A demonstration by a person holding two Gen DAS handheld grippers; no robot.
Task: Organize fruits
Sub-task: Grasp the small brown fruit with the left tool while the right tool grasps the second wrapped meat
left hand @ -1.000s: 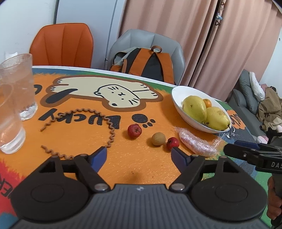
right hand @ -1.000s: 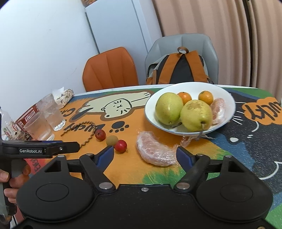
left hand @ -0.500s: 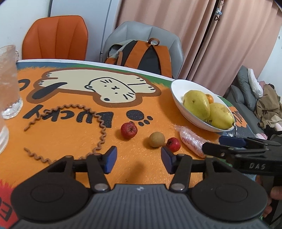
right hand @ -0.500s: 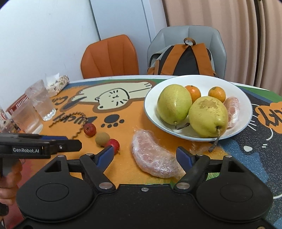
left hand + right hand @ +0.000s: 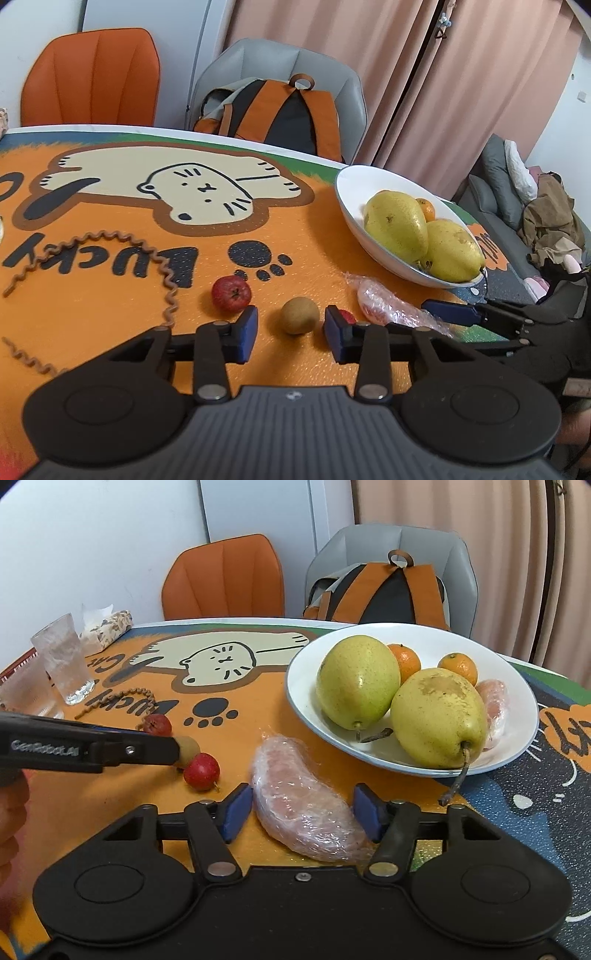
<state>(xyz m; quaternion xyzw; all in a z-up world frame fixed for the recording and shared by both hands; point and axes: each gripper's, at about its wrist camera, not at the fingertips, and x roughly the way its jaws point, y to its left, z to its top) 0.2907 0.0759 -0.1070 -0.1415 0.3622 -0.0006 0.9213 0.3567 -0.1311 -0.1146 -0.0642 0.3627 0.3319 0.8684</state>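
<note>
A small brown round fruit (image 5: pixel 300 315) lies on the orange mat between the blue pads of my left gripper (image 5: pixel 291 330). Its jaws are closing, with a gap showing on each side. One red fruit (image 5: pixel 231 293) sits just left of the gripper; another red fruit (image 5: pixel 348 316) peeks from behind its right finger. In the right wrist view, my right gripper (image 5: pixel 303 812) straddles a plastic-wrapped pink fruit segment (image 5: pixel 299 790). Those jaws are closing too, the pads close to the wrap without pressing it. The white bowl (image 5: pixel 436 642) holds two pears, two small oranges and another wrapped segment.
Two water glasses (image 5: pixel 64 661) and a tissue pack (image 5: pixel 107 626) stand at the table's left. A coiled brown cord (image 5: pixel 166 273) lies left of the fruits. Behind the table are an orange chair (image 5: pixel 92 77) and a grey chair with a backpack (image 5: pixel 284 110).
Both grippers came forward and down toward the table. Both pairs of jaws narrowed: the left now brackets the brown fruit, the right brackets the wrapped segment.
</note>
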